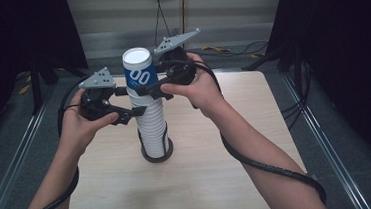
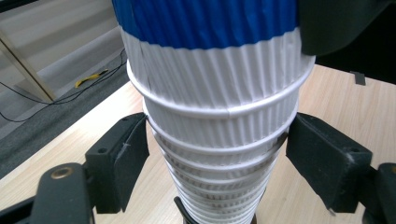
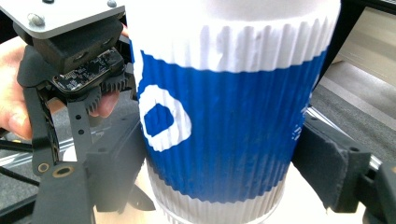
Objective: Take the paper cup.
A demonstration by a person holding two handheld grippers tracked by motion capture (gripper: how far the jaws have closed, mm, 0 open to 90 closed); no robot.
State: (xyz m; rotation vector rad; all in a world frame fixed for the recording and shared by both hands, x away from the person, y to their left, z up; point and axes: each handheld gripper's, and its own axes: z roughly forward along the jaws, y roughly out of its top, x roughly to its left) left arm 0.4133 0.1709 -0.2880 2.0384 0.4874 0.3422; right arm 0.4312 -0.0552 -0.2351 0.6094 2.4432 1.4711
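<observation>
From the high view: a tall stack of nested white ribbed paper cups standing upright in a dark round holder near the middle of the pale wooden table, topped by a blue-and-white corrugated paper cup with its white mouth open upward. Left gripper brought in from the left against the white cups just under the blue one, right gripper reaching from the right at the blue cup's lower edge, slightly higher than the left. From the left gripper view: black jaws set either side of the stack at a rolled rim below the blue band, both pads touching or all but touching the cups, so closed on the white stack as far as can be told (grip looks light, no dent in the paper). From the right gripper view: jaws flanking the blue sleeve, left pad against it, right pad just beside it with contact hard to confirm, so clamping not certain. As for handling, probably: very light, thin-walled and easily crushed, ribbed surface offering fair friction, nested cups likely to stick together. Best hold likely low on the blue cup near its stiffer base ring, with the stack pinned beneath a rim to resist the pull; gentle squeeze only, straight upward lift to avoid tipping the tall column.
</observation>
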